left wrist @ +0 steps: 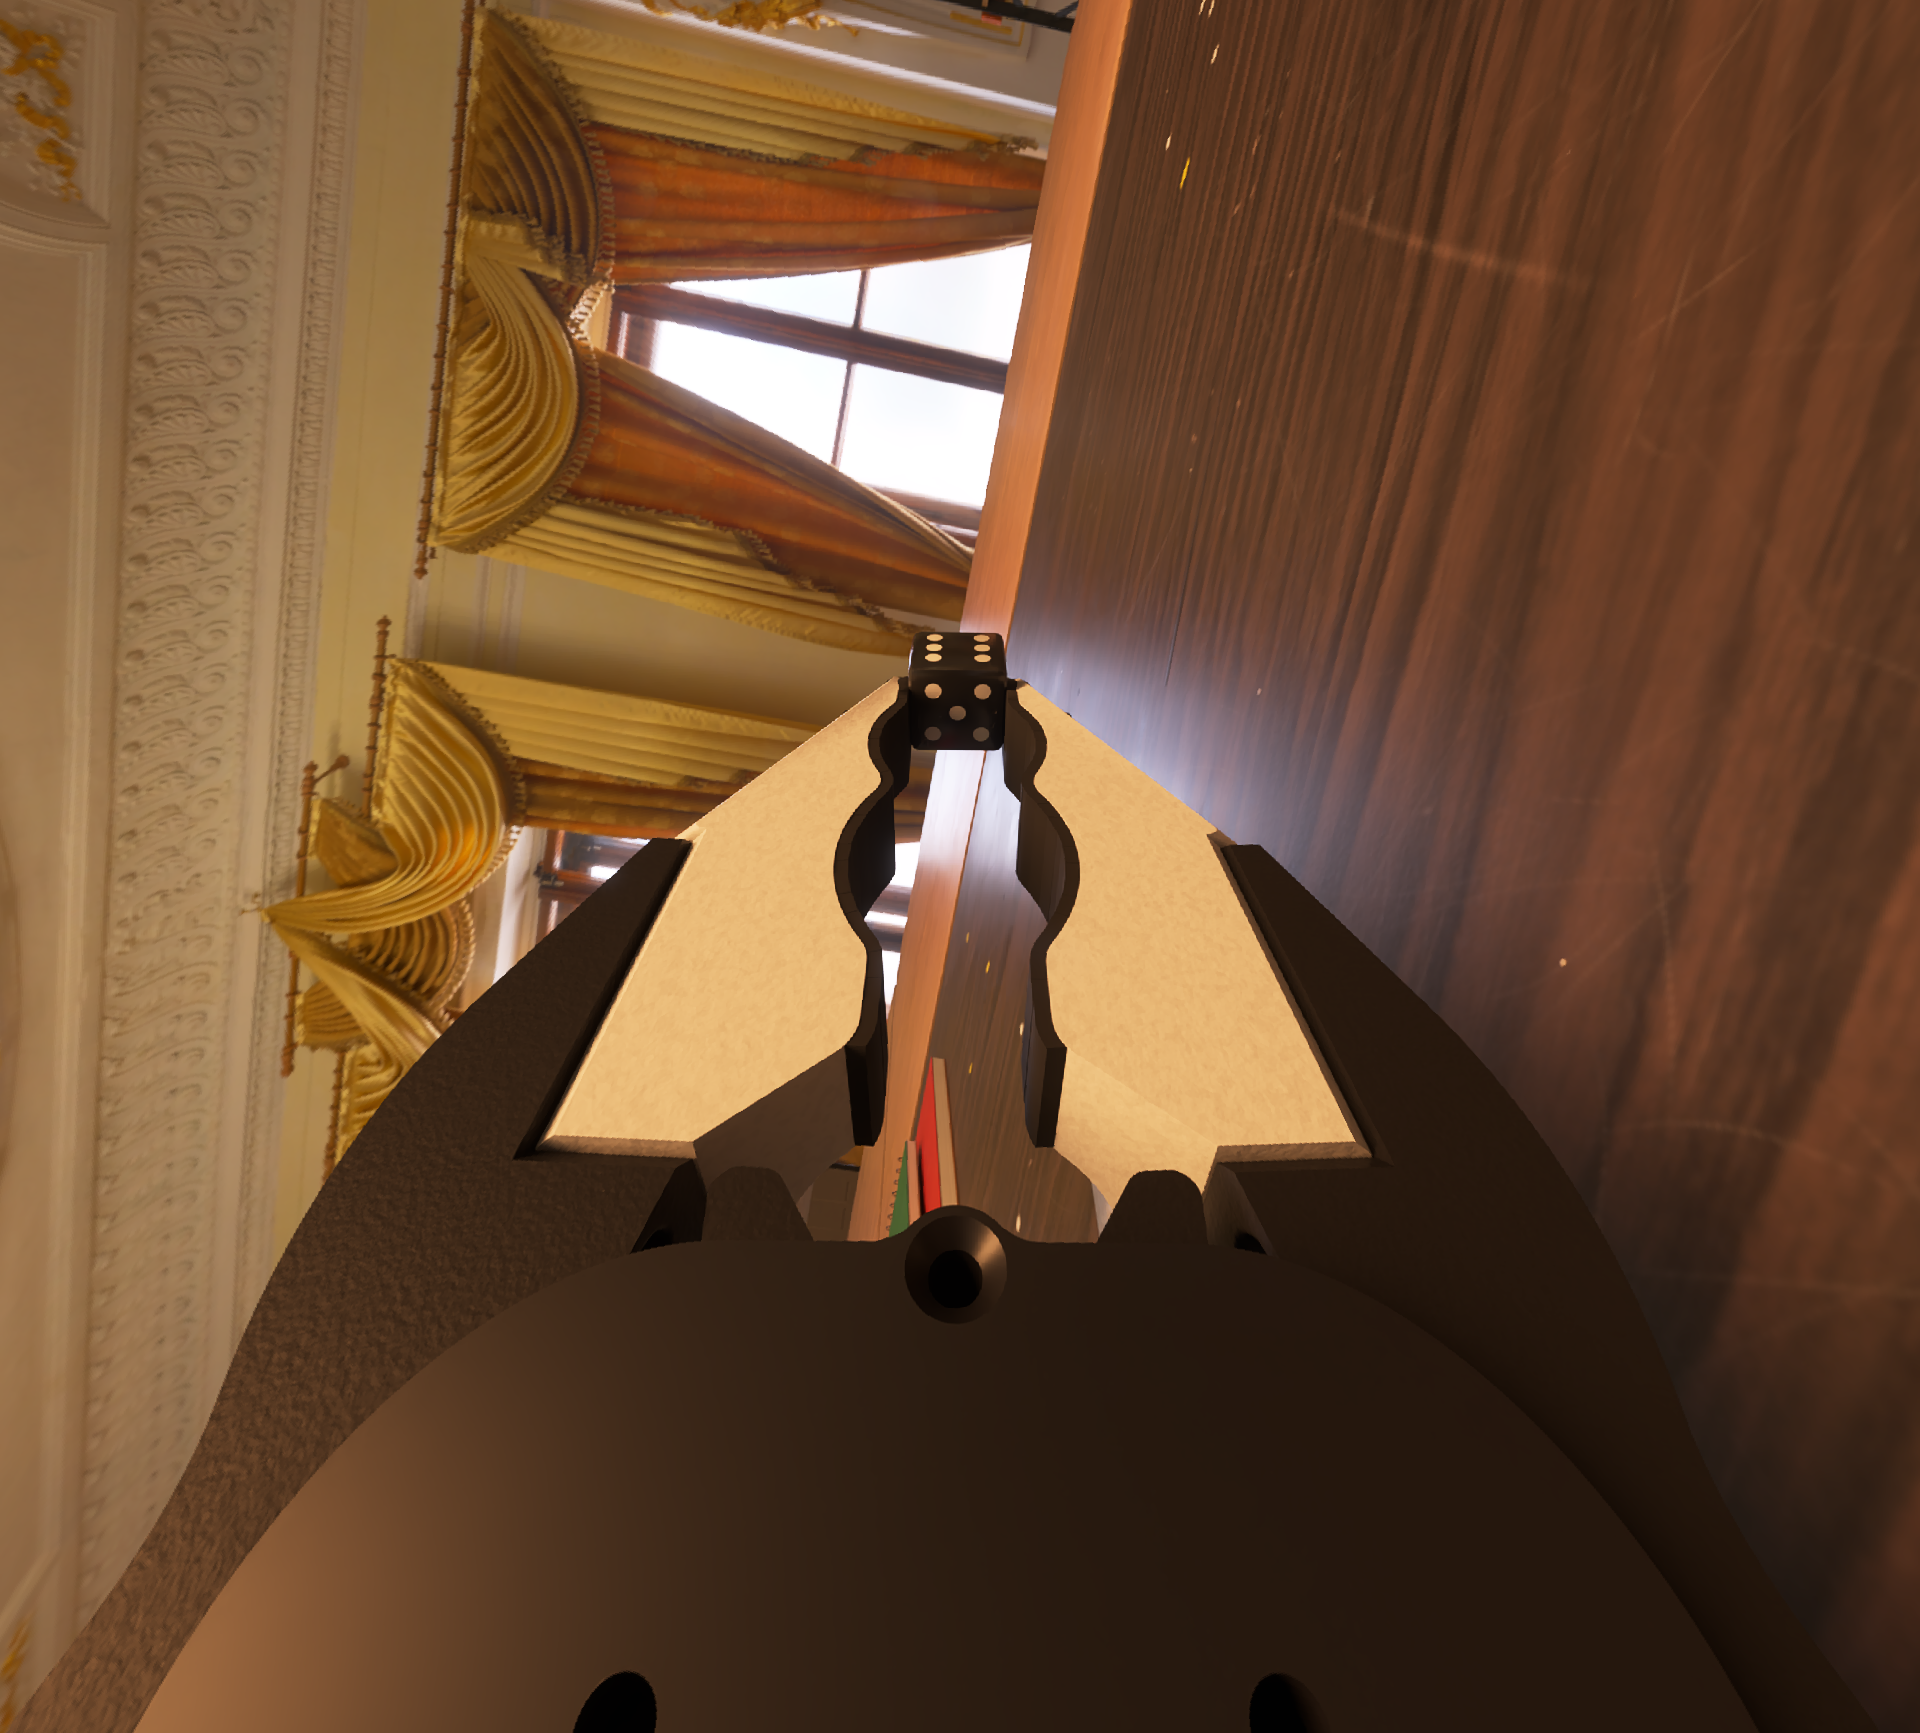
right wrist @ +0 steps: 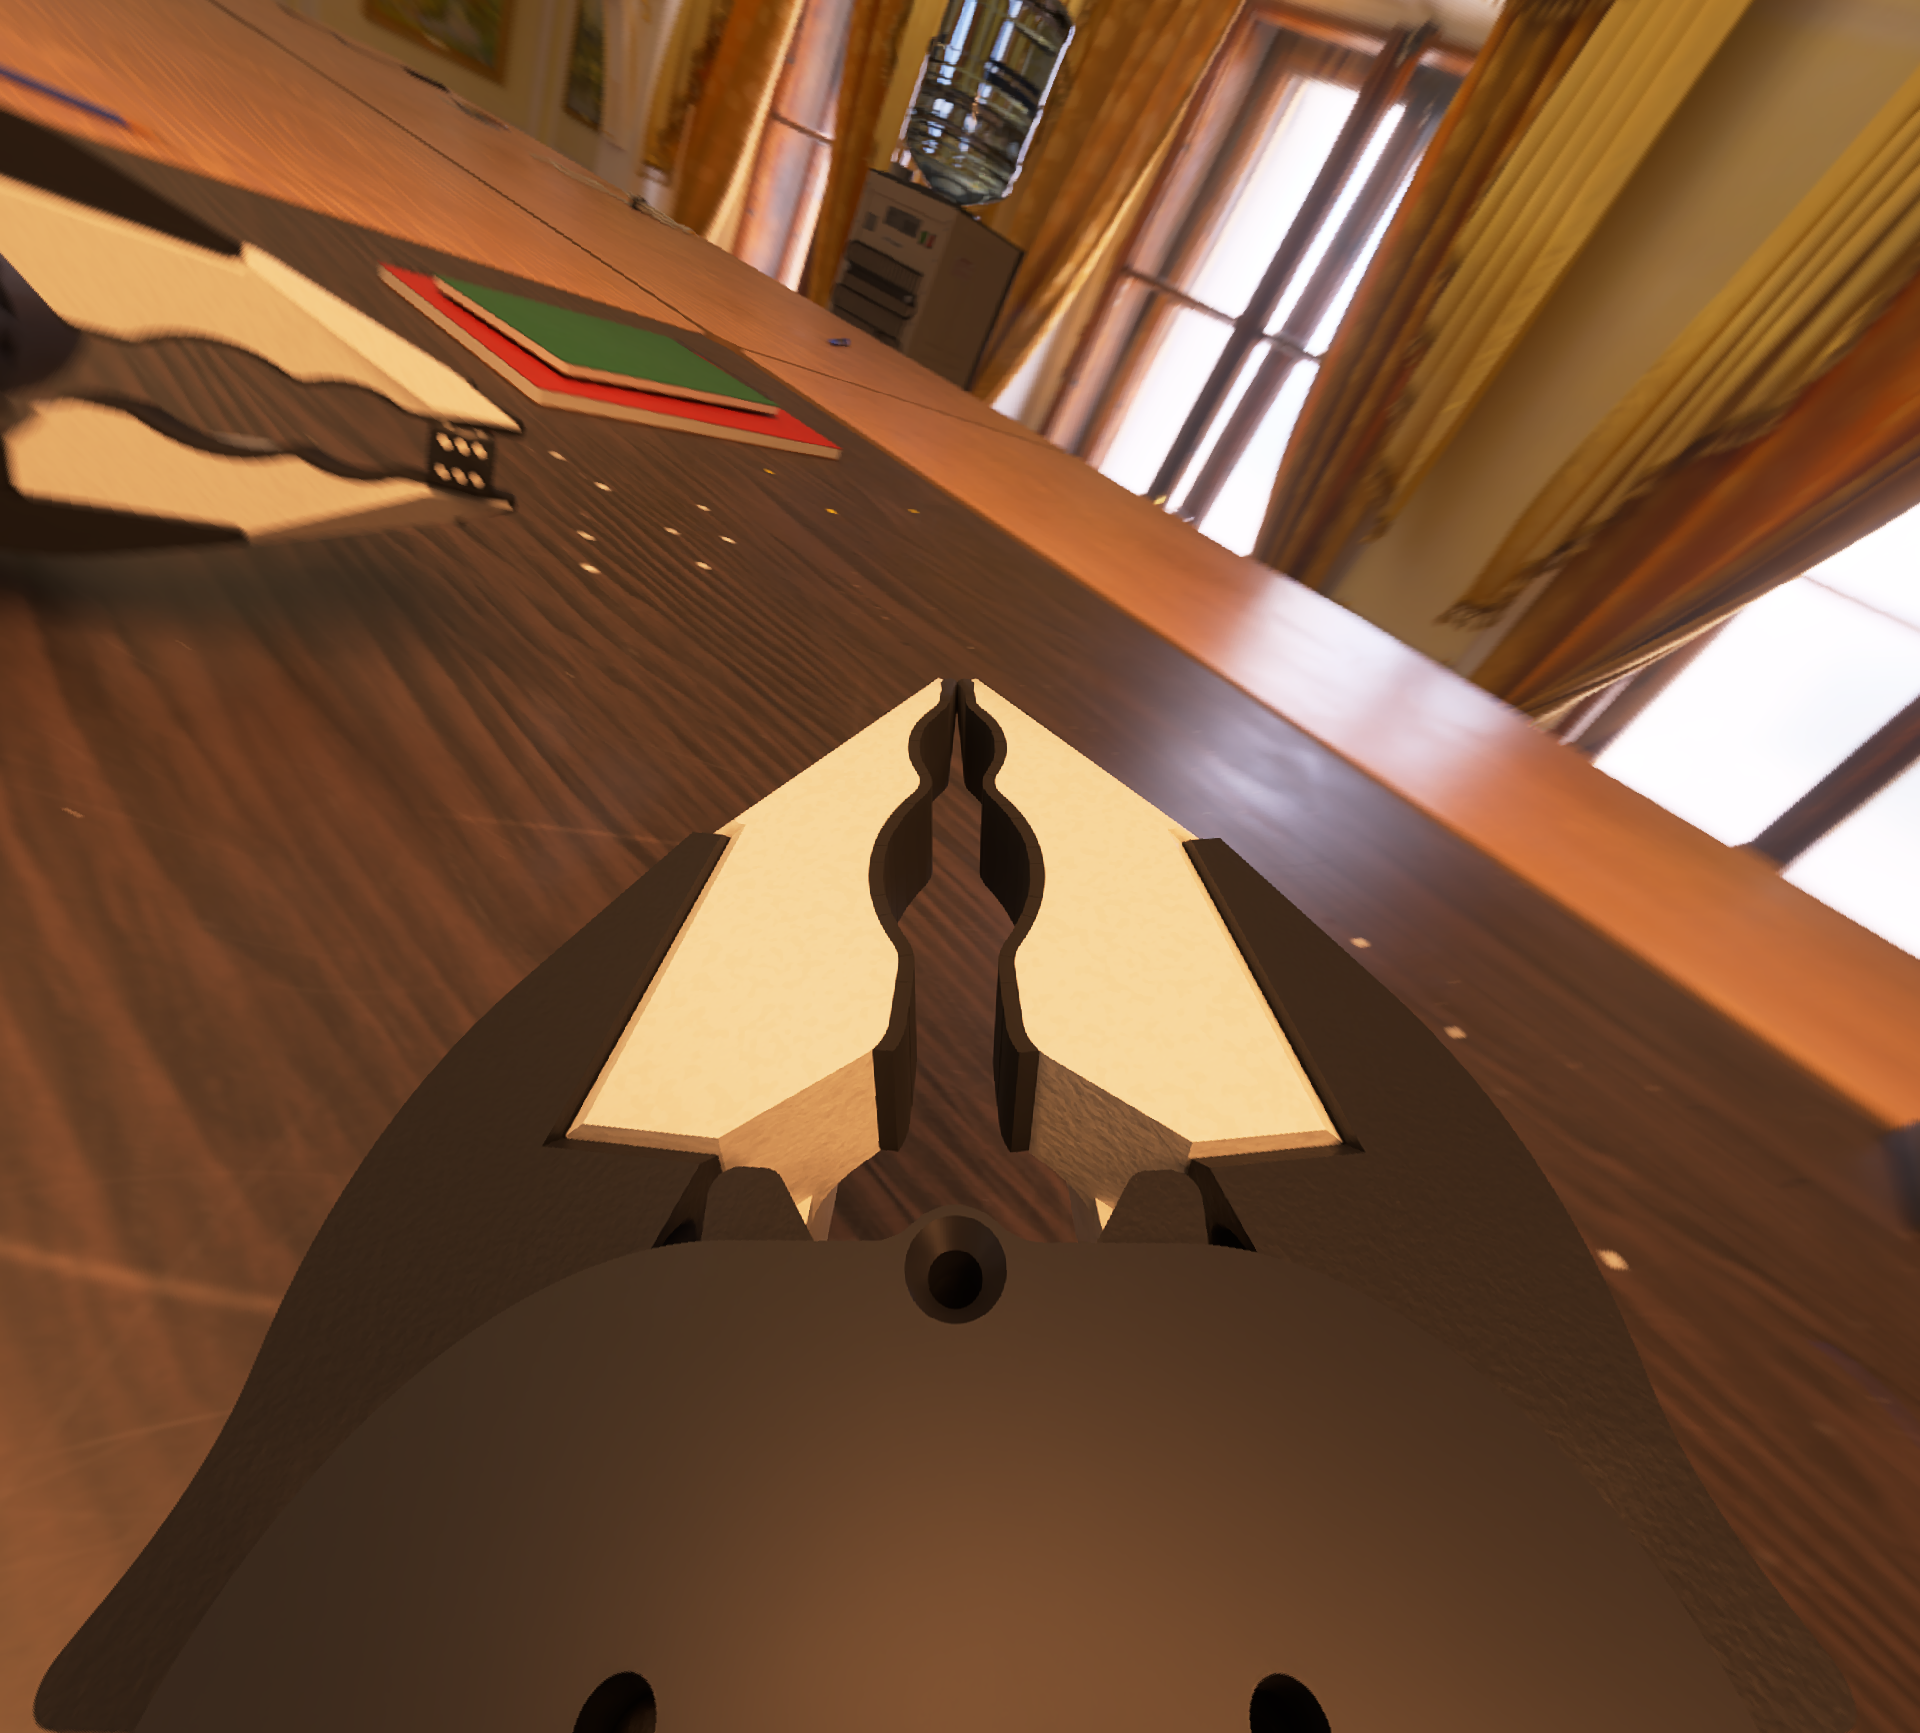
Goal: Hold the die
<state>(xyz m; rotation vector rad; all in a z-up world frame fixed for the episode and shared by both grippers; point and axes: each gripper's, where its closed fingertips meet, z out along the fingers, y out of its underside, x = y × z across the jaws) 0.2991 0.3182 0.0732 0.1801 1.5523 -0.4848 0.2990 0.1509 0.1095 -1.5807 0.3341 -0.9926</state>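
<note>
Left gripper jaws around die, far faces hidden

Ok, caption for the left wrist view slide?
Left hand-held gripper pinching a black die at its fingertips, beside the wooden table.

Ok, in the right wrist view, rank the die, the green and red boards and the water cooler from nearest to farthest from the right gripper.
1. Die: far left, clamped in the left gripper, above the table.
2. Green and red boards: stacked flat on the table, just beyond the die.
3. Water cooler: farthest, past the table's far edge by the curtains.

The right gripper is shut and empty.
</note>
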